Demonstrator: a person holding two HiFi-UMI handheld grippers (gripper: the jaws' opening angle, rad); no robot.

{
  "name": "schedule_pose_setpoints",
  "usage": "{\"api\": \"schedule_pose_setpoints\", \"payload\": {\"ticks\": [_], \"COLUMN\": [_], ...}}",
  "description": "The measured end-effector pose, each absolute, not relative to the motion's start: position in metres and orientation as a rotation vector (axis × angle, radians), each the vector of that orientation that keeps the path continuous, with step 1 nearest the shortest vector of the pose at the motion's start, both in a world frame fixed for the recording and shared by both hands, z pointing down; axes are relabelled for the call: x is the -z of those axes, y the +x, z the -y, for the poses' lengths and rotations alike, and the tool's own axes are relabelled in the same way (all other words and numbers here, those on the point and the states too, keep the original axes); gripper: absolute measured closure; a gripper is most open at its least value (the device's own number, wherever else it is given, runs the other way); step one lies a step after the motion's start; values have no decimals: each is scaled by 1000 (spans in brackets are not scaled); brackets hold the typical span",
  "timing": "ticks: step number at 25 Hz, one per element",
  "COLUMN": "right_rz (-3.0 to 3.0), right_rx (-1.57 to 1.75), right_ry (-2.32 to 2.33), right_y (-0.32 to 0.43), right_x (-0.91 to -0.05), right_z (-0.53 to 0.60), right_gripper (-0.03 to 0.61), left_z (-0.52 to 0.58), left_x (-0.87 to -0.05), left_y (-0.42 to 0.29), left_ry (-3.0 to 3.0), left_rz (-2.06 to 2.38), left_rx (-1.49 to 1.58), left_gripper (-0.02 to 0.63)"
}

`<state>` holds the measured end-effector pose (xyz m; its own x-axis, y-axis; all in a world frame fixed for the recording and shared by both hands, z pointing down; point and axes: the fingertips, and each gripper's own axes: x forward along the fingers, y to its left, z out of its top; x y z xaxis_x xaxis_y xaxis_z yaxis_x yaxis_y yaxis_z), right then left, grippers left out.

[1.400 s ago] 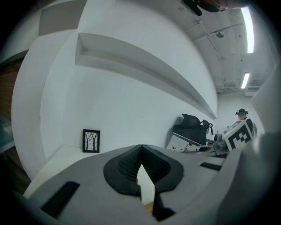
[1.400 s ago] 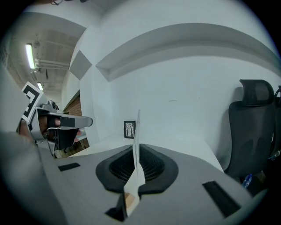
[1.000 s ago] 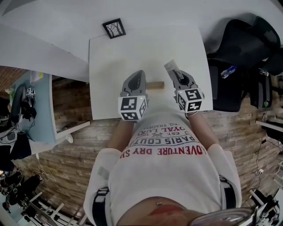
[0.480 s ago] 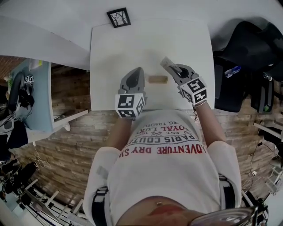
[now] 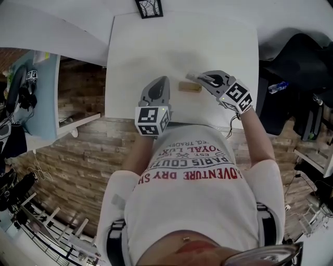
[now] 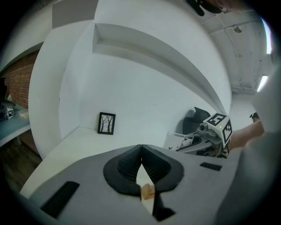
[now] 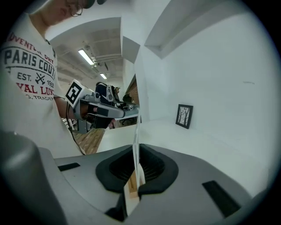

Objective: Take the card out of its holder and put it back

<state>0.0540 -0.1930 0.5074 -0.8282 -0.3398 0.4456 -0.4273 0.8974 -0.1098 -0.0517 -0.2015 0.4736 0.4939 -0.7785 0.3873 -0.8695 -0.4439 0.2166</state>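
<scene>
1. The first half looks done. The card (image 5: pixel 192 76) is out of the holder (image 5: pixel 190 87) and rides in the right gripper (image 5: pixel 200 78), whose jaws are clamped on the card's lower part.
2. The return is still left. The card hangs just above the holder's right end and is not seated in it. The holder lies alone on the tabletop (image 5: pixel 156 47), nearer the near edge than the far one.
3. The left gripper (image 5: pixel 163 81) has its jaws together with nothing between them. It sits just left of the holder, and whether it touches it I cannot tell.
4. The card is a thin, stiff, pale sheet with small dark print. In the right gripper view it shows edge-on as a straight line.
5. The holder is a small oblong block of light, bare wood. Its slot cannot be made out.
6. The jaws carry black ribbed pads in smooth grey shells.
7. The tabletop is matt white. A small black-framed picture (image 5: pixel 149 7) stands at its far edge.
</scene>
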Motion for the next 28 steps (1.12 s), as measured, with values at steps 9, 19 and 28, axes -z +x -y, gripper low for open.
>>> {"api": "schedule_pose_setpoints", "payload": {"ticks": [9, 19, 28], "right_rz": [2644, 2645, 2608], "right_rx": [-258, -254, -238], "right_ry": [290, 216, 171], "right_y": [36, 30, 27], "right_x": [-516, -523, -532], "right_z": [180, 176, 174], "right_gripper": [543, 543, 543], "left_z": [196, 190, 190], "left_x": [-486, -497, -500], "left_y": [-61, -63, -66], "left_ry": [2296, 2271, 2252], "left_rz": [1419, 1438, 1446], "left_rx": [-360, -385, -398], "left_gripper": [589, 589, 589]}}
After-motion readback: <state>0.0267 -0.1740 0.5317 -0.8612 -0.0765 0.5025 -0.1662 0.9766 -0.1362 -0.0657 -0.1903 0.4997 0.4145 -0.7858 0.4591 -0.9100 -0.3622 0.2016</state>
